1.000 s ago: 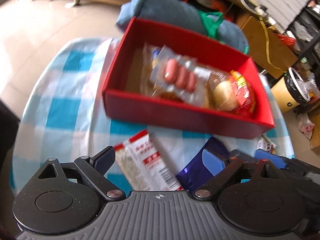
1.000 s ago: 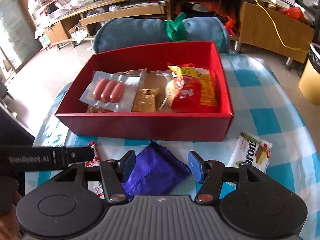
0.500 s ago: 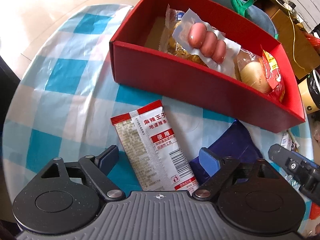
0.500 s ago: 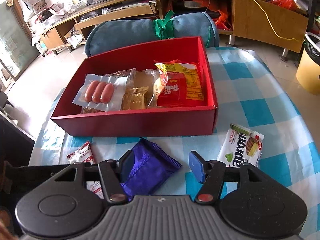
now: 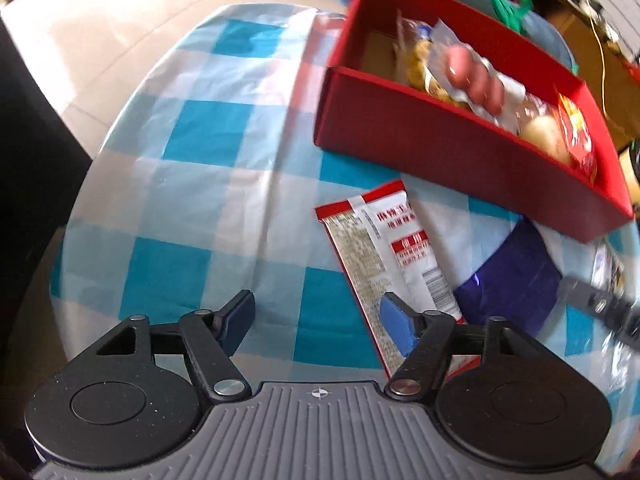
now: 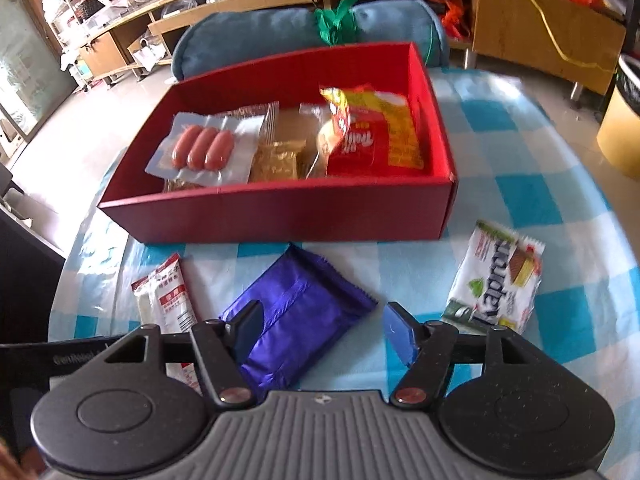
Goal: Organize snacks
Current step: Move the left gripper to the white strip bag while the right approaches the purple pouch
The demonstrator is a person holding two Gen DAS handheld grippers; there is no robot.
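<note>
A red box (image 6: 280,212) (image 5: 440,148) on the checked tablecloth holds a sausage pack (image 6: 204,150), a red and yellow bag (image 6: 372,136) and other snacks. In front of it lie a red and white sachet (image 5: 392,256) (image 6: 168,300), a purple packet (image 6: 300,308) (image 5: 516,276) and a white wafer pack (image 6: 496,280). My left gripper (image 5: 318,320) is open and empty, low over the cloth just left of the sachet. My right gripper (image 6: 324,332) is open and empty, above the near end of the purple packet.
A rolled blue cushion (image 6: 304,36) lies behind the box. The round table's edge (image 5: 92,168) curves close on the left. Wooden shelves (image 6: 540,24) and a yellow bin (image 6: 620,128) stand beyond the table.
My left gripper has swung left, so the sachet now sits by its right finger. My right gripper has pulled back and risen a little; more of the purple packet and the wafer pack shows.
</note>
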